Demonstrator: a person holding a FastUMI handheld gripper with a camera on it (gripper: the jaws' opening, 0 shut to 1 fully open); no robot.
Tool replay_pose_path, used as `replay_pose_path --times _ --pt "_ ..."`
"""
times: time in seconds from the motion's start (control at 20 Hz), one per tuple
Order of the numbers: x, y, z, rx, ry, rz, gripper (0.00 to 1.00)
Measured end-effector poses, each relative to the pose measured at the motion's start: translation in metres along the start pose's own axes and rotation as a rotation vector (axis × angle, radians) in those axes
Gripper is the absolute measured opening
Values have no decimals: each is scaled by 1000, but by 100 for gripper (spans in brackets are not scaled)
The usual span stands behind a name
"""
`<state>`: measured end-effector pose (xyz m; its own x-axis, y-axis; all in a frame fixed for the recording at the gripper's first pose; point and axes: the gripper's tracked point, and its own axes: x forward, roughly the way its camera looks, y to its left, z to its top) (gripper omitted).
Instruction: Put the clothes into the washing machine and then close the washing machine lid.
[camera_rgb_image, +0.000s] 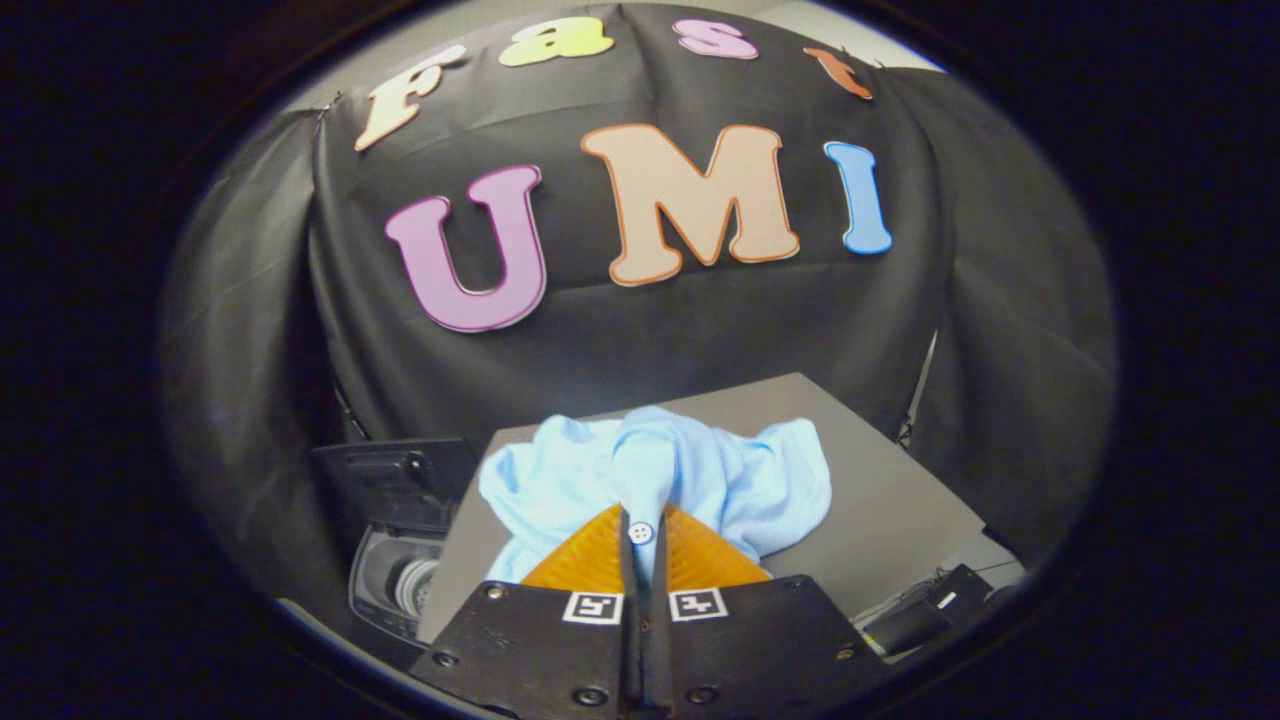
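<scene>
A light blue garment (700, 480) with a white button lies bunched on a grey table (900, 510). My gripper (642, 520) is shut on a fold of it, the cloth pinched between both fingers right at the button, and the fold rises up from the pile. To the left of the table and lower down stands the washing machine (395, 575), its dark lid (395, 480) raised and its drum open.
A black box with cables (925, 615) sits beyond the table's near right corner. Black cloth walls close the booth behind the table and on both sides. Bare grey tabletop stretches to the right of the garment.
</scene>
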<state>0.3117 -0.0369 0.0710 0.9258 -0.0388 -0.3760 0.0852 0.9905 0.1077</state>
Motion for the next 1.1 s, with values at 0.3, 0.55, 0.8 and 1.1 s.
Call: replay_pose_path --times 0.3,0.55,0.8,1.1 --pt "-40 67 30 -46 -44 79 3" --pt "-54 134 33 -60 -54 168 3" --pt "-50 196 15 -53 -31 243 3" --pt "-23 262 -39 -79 42 295 3"
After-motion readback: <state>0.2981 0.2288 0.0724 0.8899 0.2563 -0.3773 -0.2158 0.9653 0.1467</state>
